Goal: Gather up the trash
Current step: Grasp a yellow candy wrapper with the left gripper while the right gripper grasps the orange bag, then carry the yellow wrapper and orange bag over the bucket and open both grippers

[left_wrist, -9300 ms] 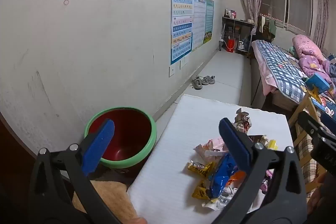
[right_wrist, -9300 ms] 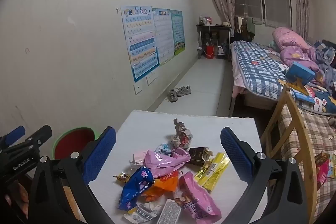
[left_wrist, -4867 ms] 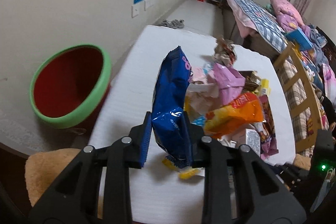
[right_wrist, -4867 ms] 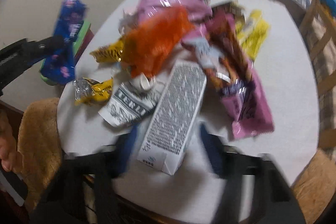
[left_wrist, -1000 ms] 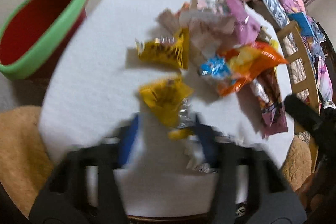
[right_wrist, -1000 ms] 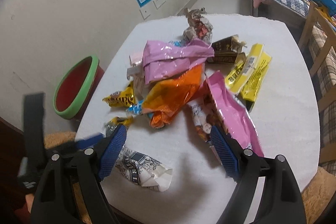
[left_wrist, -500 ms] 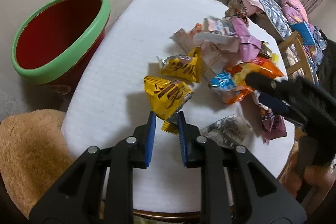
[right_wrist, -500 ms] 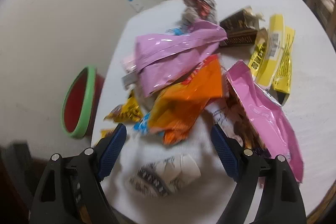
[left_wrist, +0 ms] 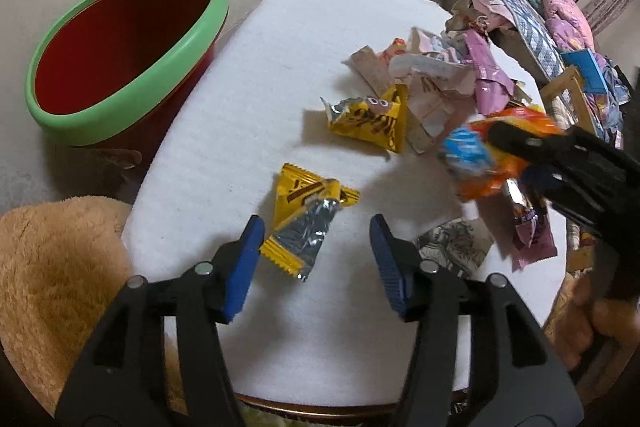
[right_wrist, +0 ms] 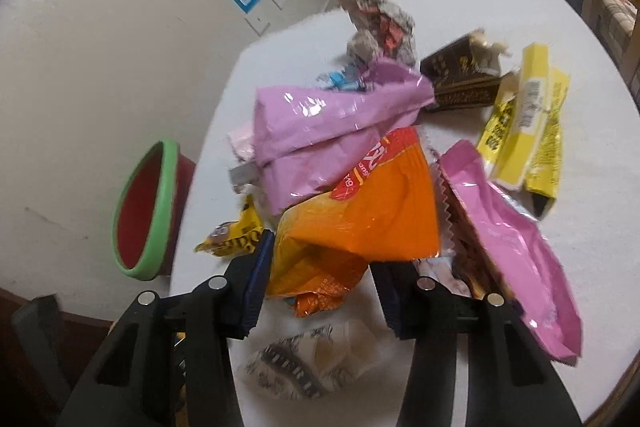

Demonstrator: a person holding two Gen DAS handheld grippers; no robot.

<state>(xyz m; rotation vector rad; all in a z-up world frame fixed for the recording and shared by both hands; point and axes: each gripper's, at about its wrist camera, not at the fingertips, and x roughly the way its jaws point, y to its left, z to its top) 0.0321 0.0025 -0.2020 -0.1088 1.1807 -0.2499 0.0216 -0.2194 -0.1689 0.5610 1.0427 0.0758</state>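
The left tool [left_wrist: 316, 263] had just opened, dropping a crinkled yellow wrapper [left_wrist: 306, 215]; the right tool [right_wrist: 320, 287] had just been closing onto a glossy orange bag [right_wrist: 360, 223] on the white bench [left_wrist: 256, 75].

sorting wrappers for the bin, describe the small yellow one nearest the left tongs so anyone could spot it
On the white table, right of the red bin, a yellow wrapper lies between the open left tongs. Unlike the other yellow wrapper, its silver lining shows.
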